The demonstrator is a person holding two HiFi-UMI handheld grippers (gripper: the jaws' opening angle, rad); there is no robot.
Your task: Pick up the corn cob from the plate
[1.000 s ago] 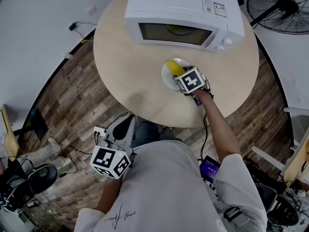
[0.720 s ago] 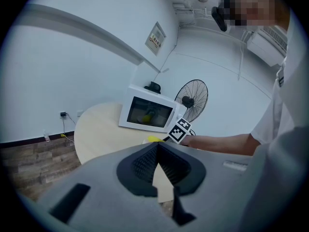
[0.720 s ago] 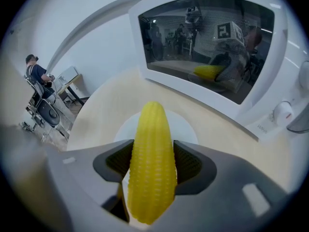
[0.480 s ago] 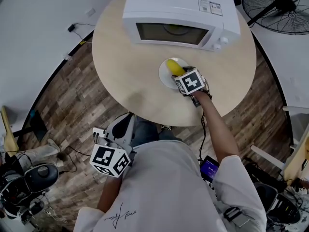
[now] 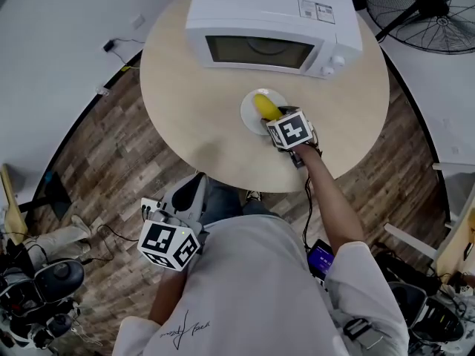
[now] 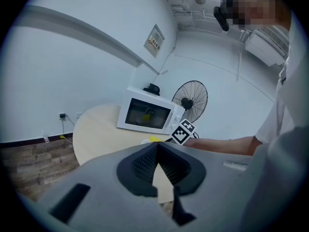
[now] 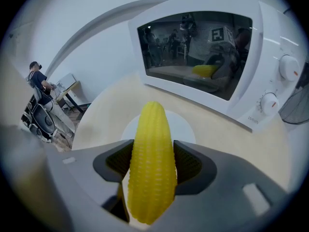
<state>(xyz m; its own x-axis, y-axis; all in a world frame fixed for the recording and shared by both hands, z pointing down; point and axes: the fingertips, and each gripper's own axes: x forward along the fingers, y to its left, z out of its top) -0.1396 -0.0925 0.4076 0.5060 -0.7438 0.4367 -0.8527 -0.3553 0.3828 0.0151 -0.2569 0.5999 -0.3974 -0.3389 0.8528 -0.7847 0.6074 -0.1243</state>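
Observation:
A yellow corn cob (image 7: pixel 152 129) points away from me between the two dark pads of my right gripper (image 7: pixel 153 164), which is shut on its lower half. Under it lies a small white plate (image 7: pixel 187 127) on the round table. From the head view the corn cob (image 5: pixel 265 107) sits over the plate (image 5: pixel 249 117), its near end hidden under the right gripper (image 5: pixel 279 122). Whether the cob touches the plate I cannot tell. My left gripper (image 5: pixel 157 212) hangs low beside the person's body, off the table; its jaws (image 6: pixel 157 148) meet at the tips with nothing between them.
A white microwave (image 5: pixel 273 22) stands with its door shut at the back of the round wooden table (image 5: pixel 193 102), just behind the plate. A floor fan (image 5: pixel 418 7) stands at the far right. Cables and gear lie on the wood floor at the left.
Only the head view has shifted slightly. The right gripper stays at the plate with the corn cob, and the left gripper stays low.

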